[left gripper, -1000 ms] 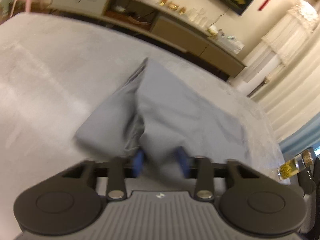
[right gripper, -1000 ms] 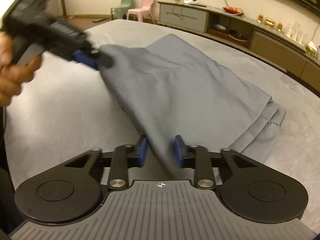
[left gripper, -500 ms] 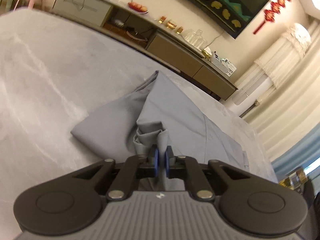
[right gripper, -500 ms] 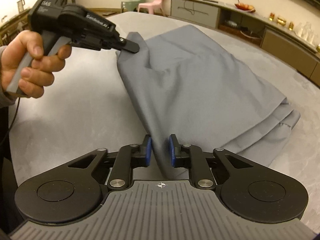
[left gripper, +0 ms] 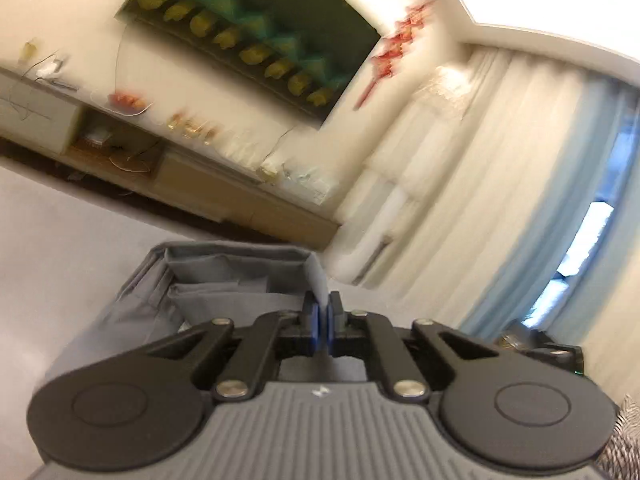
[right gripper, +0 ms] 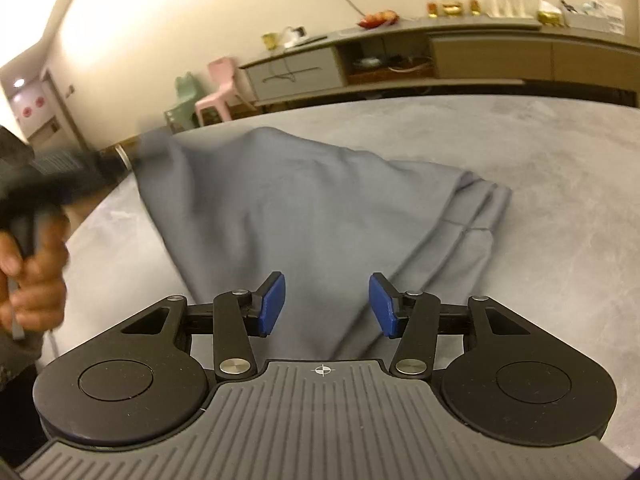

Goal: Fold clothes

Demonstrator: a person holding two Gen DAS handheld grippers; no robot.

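Observation:
A grey garment lies partly lifted on the grey table. In the left wrist view my left gripper is shut on an edge of the garment, whose folds hang below and in front of it. From the right wrist view, the left gripper appears blurred at the left, holding up a corner of the cloth, with a hand on its handle. My right gripper is open just above the near edge of the garment, with the cloth lying between and below its blue pads.
A long low cabinet with small items runs along the far wall. Pink and green small chairs stand at its left end. White curtains and a window show in the left wrist view.
My right gripper has opened and let go of the garment edge. The left gripper has swung upward with the cloth, its view now tilted toward the wall and curtains.

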